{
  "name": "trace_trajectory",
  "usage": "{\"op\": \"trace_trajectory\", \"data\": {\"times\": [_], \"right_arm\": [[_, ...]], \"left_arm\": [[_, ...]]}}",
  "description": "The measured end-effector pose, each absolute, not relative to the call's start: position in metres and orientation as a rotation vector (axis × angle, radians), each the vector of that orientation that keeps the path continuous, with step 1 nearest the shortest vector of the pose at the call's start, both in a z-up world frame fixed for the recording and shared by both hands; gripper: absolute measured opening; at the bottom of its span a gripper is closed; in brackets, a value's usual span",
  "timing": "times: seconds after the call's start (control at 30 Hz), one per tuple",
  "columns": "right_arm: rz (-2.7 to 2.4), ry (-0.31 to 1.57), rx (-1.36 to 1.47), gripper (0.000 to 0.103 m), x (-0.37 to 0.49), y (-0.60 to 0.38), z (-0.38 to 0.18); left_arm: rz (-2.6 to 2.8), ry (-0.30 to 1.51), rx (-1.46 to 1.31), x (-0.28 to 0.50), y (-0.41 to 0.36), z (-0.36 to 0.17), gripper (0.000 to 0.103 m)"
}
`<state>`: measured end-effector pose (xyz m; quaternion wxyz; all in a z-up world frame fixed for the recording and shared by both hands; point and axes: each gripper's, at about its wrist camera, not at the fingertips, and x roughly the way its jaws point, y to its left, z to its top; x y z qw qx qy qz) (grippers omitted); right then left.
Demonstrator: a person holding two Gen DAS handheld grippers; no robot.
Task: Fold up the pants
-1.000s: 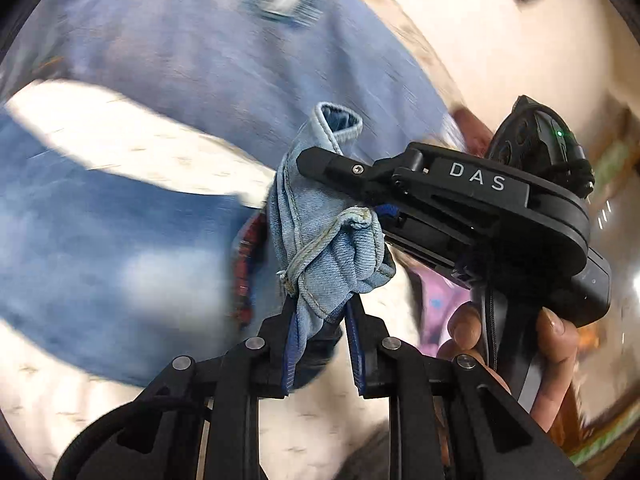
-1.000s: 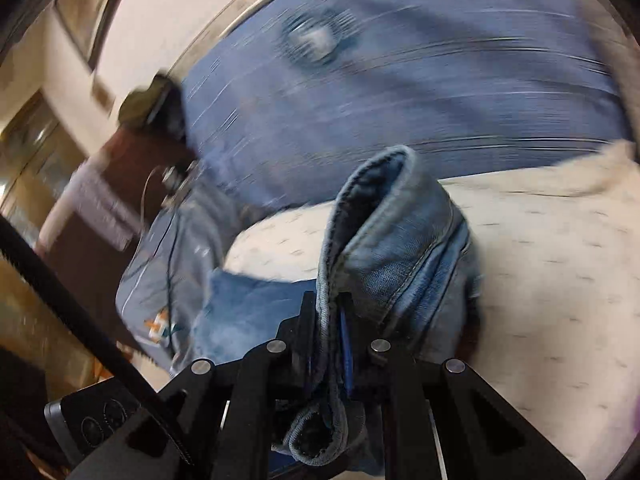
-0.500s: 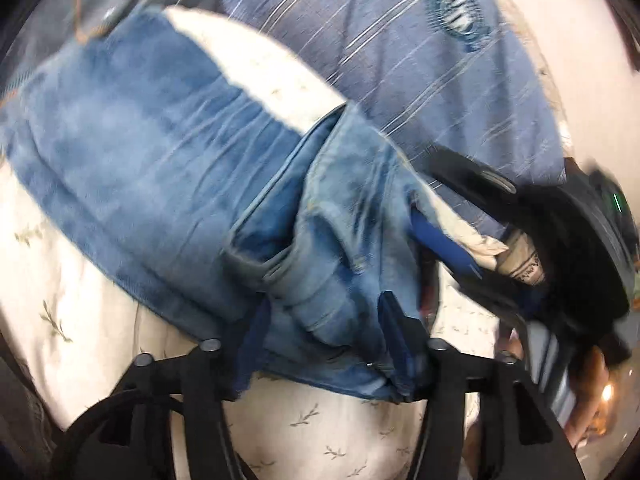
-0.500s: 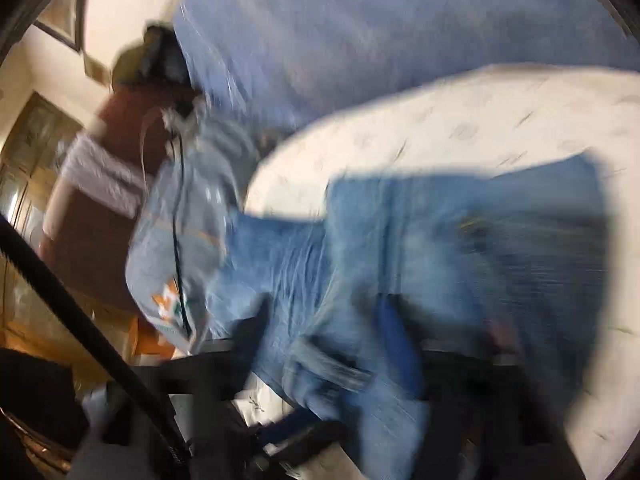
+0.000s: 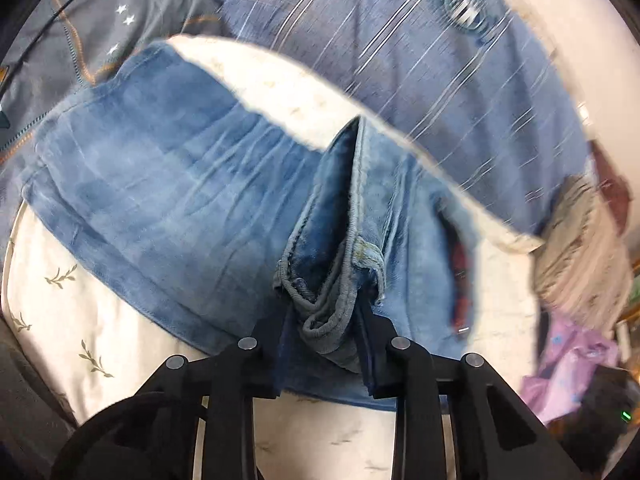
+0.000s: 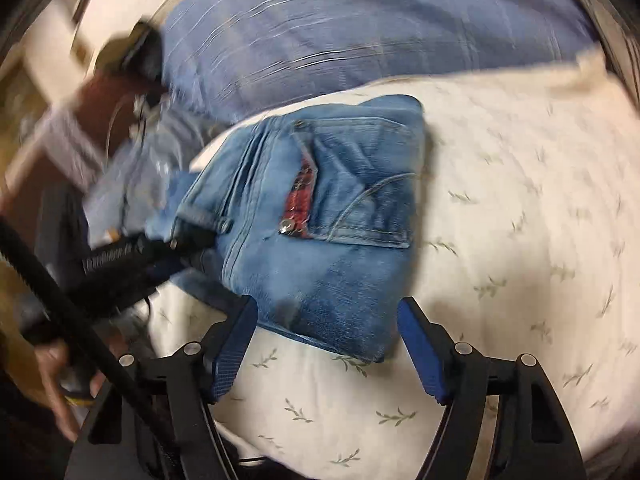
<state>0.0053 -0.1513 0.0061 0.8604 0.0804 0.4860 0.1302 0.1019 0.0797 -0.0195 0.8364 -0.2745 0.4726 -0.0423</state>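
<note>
Two claws over folded jeans (image 6: 320,216) on the bed (image 6: 520,240): left claw (image 5: 326,344) clenched on hems, right claw (image 6: 326,344) released.

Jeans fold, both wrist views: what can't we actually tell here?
- Left wrist: how many layers the left gripper pinches; the bunched hem of the jeans hides it.
- Left wrist: the waistband end is motion-blurred, and the right gripper is out of view.
- Right wrist: the underside fold is hidden beneath the top layer; right gripper open.
- Right wrist: the left side of the view is smeared by blur.
</note>
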Motion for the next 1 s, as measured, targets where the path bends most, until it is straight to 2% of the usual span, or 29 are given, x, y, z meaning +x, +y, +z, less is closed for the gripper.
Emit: {"op": "trace_trajectory", "data": {"times": [0.17, 0.3, 0.37, 0.4, 0.43, 0.47, 0.5, 0.6, 0.7, 0.8, 0.87, 0.93, 1.0], "right_arm": [[0.14, 1.106, -0.096, 0.071, 0.007, -0.123, -0.024], [0.091, 1.119, -0.121, 0.07, 0.009, -0.124, -0.033], [0.105, 1.139, -0.082, 0.061, 0.016, -0.125, -0.037], [0.131, 1.14, -0.045, 0.042, 0.017, -0.128, -0.035], [0.147, 1.142, -0.026, 0.027, 0.018, -0.131, -0.031], [0.14, 1.129, -0.01, 0.025, 0.016, -0.136, -0.025], [0.154, 1.118, 0.022, 0.019, 0.016, -0.141, -0.019], [0.153, 1.038, 0.136, 0.014, 0.013, -0.165, 0.009], [0.081, 1.006, 0.113, 0.016, 0.007, -0.181, 0.023], [0.035, 1.181, 0.131, 0.021, 0.02, -0.19, -0.025], [0.039, 1.172, 0.143, 0.026, 0.017, -0.192, -0.019], [0.065, 1.064, 0.13, 0.052, 0.009, -0.191, 0.009], [0.045, 1.006, 0.104, 0.067, 0.002, -0.194, 0.023]], "left_arm": [[-0.095, 0.965, -0.559, 0.096, 0.074, -0.018, 0.029], [-0.089, 0.972, -0.56, 0.095, 0.072, -0.026, 0.029], [-0.093, 0.969, -0.568, 0.096, 0.072, -0.028, 0.029], [-0.098, 0.966, -0.569, 0.095, 0.071, -0.027, 0.029], [-0.101, 0.967, -0.567, 0.093, 0.075, -0.025, 0.028], [-0.108, 0.97, -0.57, 0.092, 0.076, -0.023, 0.027], [-0.12, 0.974, -0.578, 0.092, 0.075, -0.021, 0.026], [-0.229, 0.966, -0.635, 0.088, 0.072, -0.01, 0.026], [-0.266, 1.005, -0.563, 0.094, 0.054, -0.015, 0.026], [-0.231, 1.048, -0.554, 0.097, 0.051, -0.035, 0.029], [-0.238, 1.027, -0.561, 0.093, 0.055, -0.028, 0.033], [-0.237, 1.019, -0.571, 0.089, 0.062, -0.022, 0.038], [-0.225, 0.99, -0.588, 0.084, 0.072, -0.014, 0.041]]}}
